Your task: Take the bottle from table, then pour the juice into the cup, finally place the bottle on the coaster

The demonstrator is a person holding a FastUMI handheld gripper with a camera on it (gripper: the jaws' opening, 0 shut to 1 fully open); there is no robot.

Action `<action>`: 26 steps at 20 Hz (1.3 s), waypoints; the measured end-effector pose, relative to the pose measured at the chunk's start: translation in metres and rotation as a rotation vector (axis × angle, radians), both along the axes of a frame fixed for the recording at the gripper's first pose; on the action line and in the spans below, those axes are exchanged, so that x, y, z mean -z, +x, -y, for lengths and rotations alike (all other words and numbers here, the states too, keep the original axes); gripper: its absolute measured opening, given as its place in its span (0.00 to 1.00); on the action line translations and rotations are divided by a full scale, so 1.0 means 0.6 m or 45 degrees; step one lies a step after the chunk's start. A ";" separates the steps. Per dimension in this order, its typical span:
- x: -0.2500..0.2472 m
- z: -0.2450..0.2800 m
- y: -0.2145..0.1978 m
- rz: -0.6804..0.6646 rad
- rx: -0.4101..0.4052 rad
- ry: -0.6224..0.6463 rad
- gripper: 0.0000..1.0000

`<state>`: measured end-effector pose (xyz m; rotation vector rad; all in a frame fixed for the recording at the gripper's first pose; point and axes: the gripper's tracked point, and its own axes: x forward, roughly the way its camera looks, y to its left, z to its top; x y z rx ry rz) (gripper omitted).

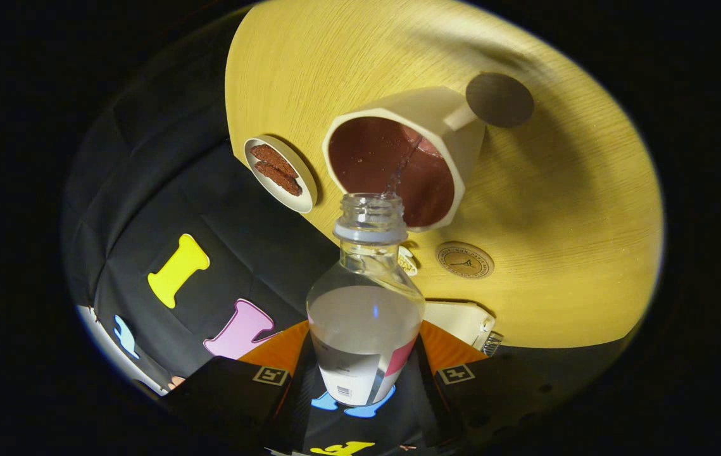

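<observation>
While the bottle (365, 316) is tipped forward between the two fingers, the gripper (363, 373) is seen closed on its lower body, one finger (252, 386) pressed to each side of the labelled part. The bottle is uncapped, and clear liquid is seen lying in its belly, with the neck and open mouth (370, 209) pointed ahead of the fingers toward the cup (426, 114).

A thin stream is seen leaving the mouth and falling into the cup's reddish-brown interior, so the pouring step is judged to be in hand and not yet finished, since a good share of liquid is left in the bottle. The cup is set on the wooden table (575, 209) just beyond the bottle's mouth, its handle turned away toward a dark round disc (499, 99).

Beside the cup, a small dish with two brown biscuits (279, 171) is placed near the table's edge. A round printed coaster (464, 260) is found on the table close to the cup's base, beside the bottle's neck.

For the next move, the tilt would have to be held until enough is poured, then the bottle brought upright and carried the short way to the coaster and set down squarely.

The whole gripper is judged to be rolled and pitched down over the table, as the table is seen slanted.
</observation>
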<state>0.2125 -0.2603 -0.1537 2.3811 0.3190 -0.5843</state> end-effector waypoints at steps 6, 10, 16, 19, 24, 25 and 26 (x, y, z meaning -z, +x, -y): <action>-0.026 0.004 0.011 0.022 0.042 0.097 0.70; -0.044 0.003 0.013 0.047 0.069 0.177 0.70; -0.074 0.011 0.017 0.076 0.114 0.230 0.70; -0.084 0.013 0.019 0.091 0.137 0.256 0.70; -0.092 0.011 0.025 0.106 0.159 0.273 0.70; -0.096 0.014 0.023 0.108 0.167 0.272 0.70; -0.099 0.014 0.022 0.109 0.169 0.270 0.70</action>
